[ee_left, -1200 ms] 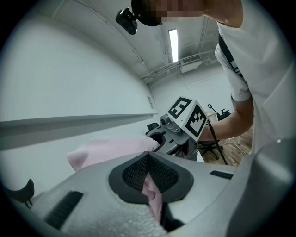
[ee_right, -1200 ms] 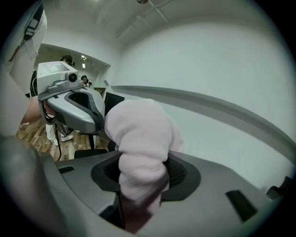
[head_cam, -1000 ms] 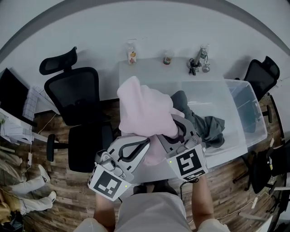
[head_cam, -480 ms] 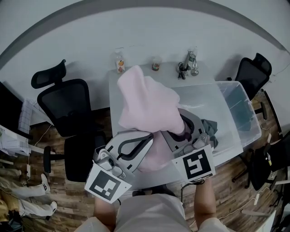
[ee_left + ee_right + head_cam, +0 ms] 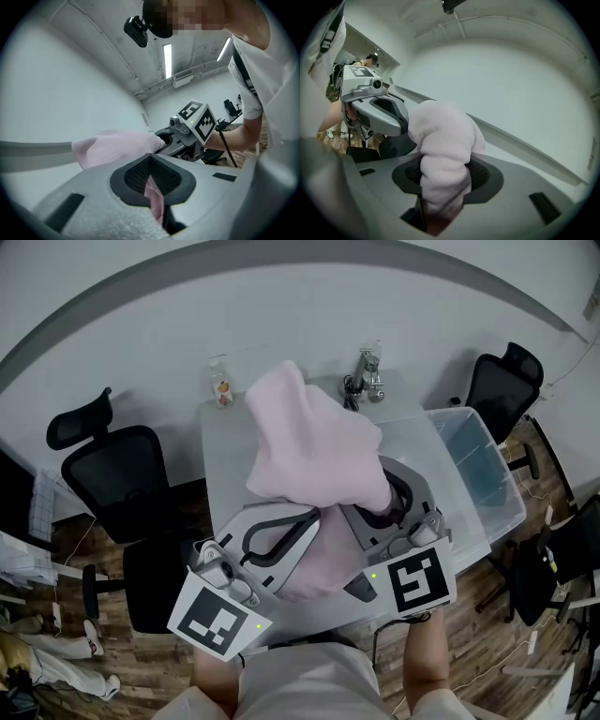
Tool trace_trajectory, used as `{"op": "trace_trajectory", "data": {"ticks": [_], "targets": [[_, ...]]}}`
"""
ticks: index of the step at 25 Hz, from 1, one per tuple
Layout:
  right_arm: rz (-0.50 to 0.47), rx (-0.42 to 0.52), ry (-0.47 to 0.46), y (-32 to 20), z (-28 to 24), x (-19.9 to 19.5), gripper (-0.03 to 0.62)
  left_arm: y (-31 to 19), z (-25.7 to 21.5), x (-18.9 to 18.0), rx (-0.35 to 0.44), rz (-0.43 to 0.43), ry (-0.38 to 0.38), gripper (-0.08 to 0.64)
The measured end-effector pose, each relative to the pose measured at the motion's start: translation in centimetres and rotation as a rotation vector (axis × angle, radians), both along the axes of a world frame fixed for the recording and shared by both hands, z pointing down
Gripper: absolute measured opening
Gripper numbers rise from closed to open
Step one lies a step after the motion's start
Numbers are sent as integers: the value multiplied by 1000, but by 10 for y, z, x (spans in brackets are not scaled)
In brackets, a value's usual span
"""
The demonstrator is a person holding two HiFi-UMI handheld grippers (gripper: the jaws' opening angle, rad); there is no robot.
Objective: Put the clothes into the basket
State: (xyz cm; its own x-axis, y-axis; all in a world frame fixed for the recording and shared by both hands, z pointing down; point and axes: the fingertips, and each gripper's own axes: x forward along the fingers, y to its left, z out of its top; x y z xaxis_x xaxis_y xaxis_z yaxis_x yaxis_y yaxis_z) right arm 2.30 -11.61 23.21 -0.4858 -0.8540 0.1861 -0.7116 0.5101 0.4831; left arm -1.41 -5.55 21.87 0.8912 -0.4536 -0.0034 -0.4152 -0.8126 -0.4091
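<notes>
A: The pink garment [image 5: 309,451]: how will it handle?
B: Soft and fleecy, and light by the look of it. It has no stiffness and slumps over both tools. Its fuzzy face should hold in the pads. Not fragile.

A: Where is it?
B: It is held up above the bench [image 5: 225,465], bunched between the two grippers, at about 9 o'clock from the basket [image 5: 502,465].

A: And the holds?
B: The right gripper [image 5: 389,507] has its jaws clamped on a thick rolled wad and they stand part-way apart round it. The left gripper [image 5: 298,521] has its jaws pinched almost together on a thin fold. I judge the wad the safer hold, since the thin fold could pull free if the cloth snags. A loose tail hangs between the tools, so watch it.

A: How much room is there to move? Largest things first.
B: The bench is mostly bare under the load. The basket is a clear tub with an open top at 3 o'clock, and its near rim is the edge to clear; I reckon the hanging tail could catch on it. One black chair [image 5: 122,484] stands at 9 o'clock, well apart. A second chair [image 5: 502,381] is at 2 o'clock, beyond the basket. A small bottle [image 5: 221,382] sits at 11 o'clock on the bench's far edge, and some metal clutter [image 5: 364,381] at 12 o'clock. Both are off the path.
</notes>
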Motion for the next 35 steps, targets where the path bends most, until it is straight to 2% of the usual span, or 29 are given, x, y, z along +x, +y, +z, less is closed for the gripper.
{"op": "trace_trajectory", "data": {"ticks": [3, 7, 16, 22, 35], "targets": [[21, 12, -6, -4, -8, 21, 190, -4, -8, 19, 13, 21, 1, 0], [48, 19, -14, -15, -21, 66, 190, -17, -21, 63, 19, 44, -1, 0], [107, 33, -17, -19, -24, 96, 190, -22, -23, 89, 39, 102, 1, 0], [147, 21, -23, -28, -21, 145, 190, -33, -21, 136, 29, 140, -15, 0], [244, -37, -37, -57, 8, 233, 190, -64, 2, 211, -27, 201, -34, 0]]}}
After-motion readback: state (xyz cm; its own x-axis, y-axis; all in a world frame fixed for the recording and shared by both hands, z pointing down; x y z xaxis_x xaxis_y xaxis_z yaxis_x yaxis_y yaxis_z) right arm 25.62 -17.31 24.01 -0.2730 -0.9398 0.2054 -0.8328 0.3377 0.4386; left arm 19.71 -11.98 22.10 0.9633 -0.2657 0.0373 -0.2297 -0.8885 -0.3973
